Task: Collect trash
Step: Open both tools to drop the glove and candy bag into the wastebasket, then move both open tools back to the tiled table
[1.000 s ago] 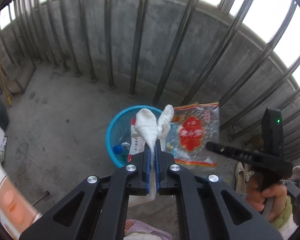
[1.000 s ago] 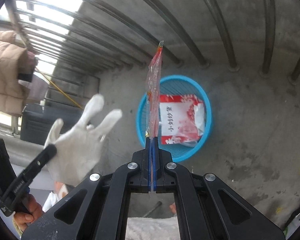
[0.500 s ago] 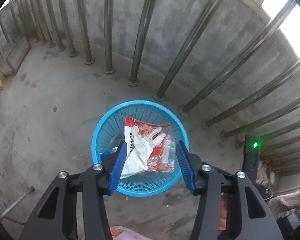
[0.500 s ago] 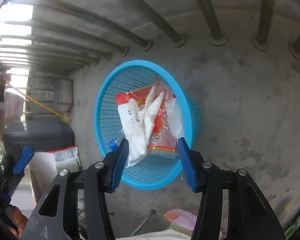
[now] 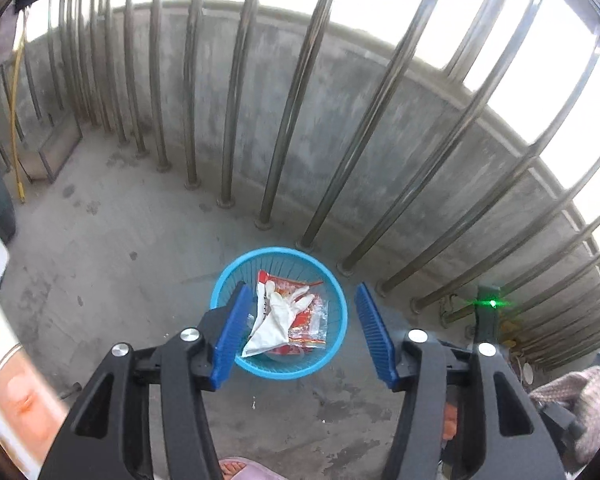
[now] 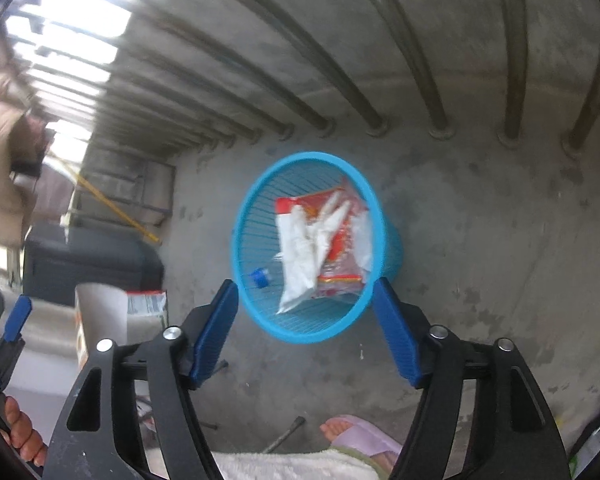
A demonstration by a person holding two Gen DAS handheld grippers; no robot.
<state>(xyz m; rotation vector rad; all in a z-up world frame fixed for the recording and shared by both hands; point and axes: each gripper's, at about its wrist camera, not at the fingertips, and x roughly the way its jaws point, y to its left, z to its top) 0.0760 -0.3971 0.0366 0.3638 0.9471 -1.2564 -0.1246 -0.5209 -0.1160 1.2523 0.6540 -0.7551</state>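
A: Where is the trash?

B: In the blue basket (image 5: 342,322). A white glove (image 5: 276,322) lies on top of a red and clear snack wrapper (image 5: 310,322), both well inside the rim. The right view shows the same pile, glove (image 6: 304,256) over wrapper (image 6: 342,248), with a small blue bottle cap (image 6: 260,278) low in the basket (image 6: 240,240).

A: And the tongs?

B: Both sets are released and empty. The left tongs (image 5: 300,334) have their jaws opening, with nothing between the blue pads; the basket only shows through the gap, far below. The right tongs (image 6: 310,330) are opening too, likewise holding nothing.

A: So what does the step need?

B: I judge this is the let-go over the basket. Doing it well means keeping the jaws spread until the pieces are clearly settled inside, then lifting clear without brushing the rim, since the basket looks light and could tip.

A: How are the hands held?

B: Both tongs point steeply down at the concrete floor (image 5: 100,260), side by side above the basket, which stands close to the metal railing (image 5: 292,120). A foot in a lilac slipper (image 6: 360,436) shows just under the right tongs, and fingers (image 6: 20,432) of the left hand are visible at that view's lower left edge.
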